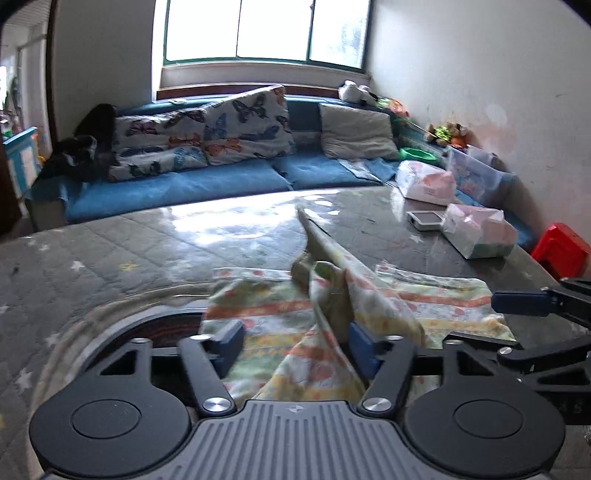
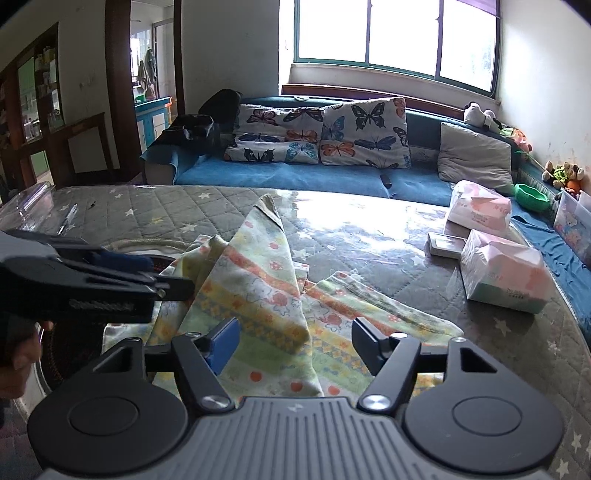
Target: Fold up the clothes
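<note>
A grey starred quilt under clear plastic covers the table; beyond it stand a blue sofa and a window. Three pillows and two tissue packs show. One garment lies rumpled on the table's near edge. Left gripper and right gripper hover over it, jaws spread, empty.

Grey quilted star-print table cover under clear glossy sheet: far centre bare, free to pass. Rumpled pastel striped garment fills near centre. Right side blocked: two plastic-wrapped pink tissue packs, small flat white box between them. Far-left edge: clear plastic pen, transparent ribbed container. Left gripper crowds near left.
</note>
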Available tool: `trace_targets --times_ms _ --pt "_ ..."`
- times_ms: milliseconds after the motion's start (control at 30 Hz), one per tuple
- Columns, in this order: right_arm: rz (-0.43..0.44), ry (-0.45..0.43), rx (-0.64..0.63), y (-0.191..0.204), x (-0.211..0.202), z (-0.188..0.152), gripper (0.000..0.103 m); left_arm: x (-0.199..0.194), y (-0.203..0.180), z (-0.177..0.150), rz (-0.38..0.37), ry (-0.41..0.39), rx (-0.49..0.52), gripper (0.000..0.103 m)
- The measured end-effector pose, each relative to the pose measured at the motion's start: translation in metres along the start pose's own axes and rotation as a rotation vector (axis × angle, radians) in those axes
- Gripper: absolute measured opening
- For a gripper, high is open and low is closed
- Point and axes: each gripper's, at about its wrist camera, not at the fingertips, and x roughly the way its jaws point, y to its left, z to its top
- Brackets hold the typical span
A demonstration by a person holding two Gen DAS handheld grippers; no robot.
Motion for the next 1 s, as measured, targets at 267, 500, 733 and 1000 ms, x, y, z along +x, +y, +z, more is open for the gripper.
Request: trace_targets --times_ms 267,500,733,1000 --pt "0.044 -0.003 0.003 0.004 0.013 0.015 0.065 0.018 0.019 -0.008 -0.113 0.063 -0.096 0.004" --pt "0.085 0.037 -0.01 0.029 0.054 0.027 0.06 0.012 0.029 -0.013 -0.089 0.051 -0.116 0.003" --pt "0.083 0.084 0.001 0.029 0.076 0.024 0.044 0.014 0.037 -0.015 -0.05 0.053 -0.115 0.002" --pt "0.101 0.056 0.027 0.027 0.09 0.044 0.048 0.006 0.053 -0.021 -0.008 0.042 -0.127 0.002"
